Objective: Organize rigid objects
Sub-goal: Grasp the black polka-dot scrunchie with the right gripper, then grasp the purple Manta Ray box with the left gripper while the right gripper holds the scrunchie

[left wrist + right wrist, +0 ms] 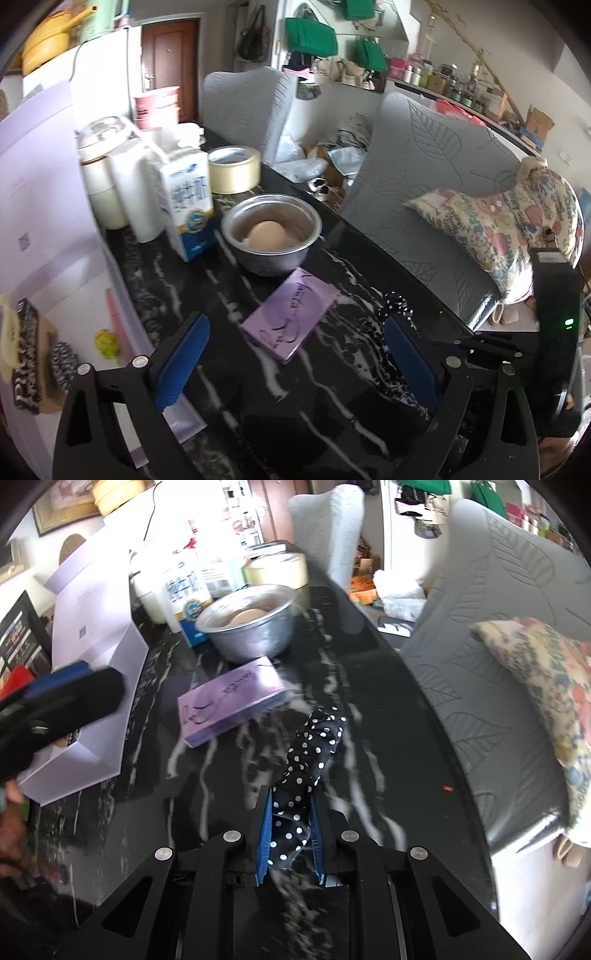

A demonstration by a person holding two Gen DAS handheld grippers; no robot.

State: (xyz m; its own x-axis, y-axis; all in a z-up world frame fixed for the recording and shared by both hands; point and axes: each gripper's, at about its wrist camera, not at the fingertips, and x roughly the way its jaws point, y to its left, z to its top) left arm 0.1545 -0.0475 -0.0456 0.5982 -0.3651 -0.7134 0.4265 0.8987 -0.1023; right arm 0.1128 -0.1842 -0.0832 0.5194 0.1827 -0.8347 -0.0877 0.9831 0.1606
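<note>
A purple box (291,319) lies flat on the black marble table (258,387), just ahead of my open, empty left gripper (295,365). It also shows in the right wrist view (229,701). My right gripper (291,830) is shut on a black polka-dot scrunchie (314,749), held over the table right of the box. The scrunchie's tip shows in the left wrist view (397,304). A metal bowl (271,236) with an egg (266,234) stands behind the box. The left gripper appears at the left of the right wrist view (70,698).
A milk carton (188,206), tape roll (234,168), white jar (101,177) and paper roll (135,192) stand at the back. A large lavender open box (92,657) sits at the table's left. Grey chairs (424,192) with a floral cushion (509,229) line the right edge.
</note>
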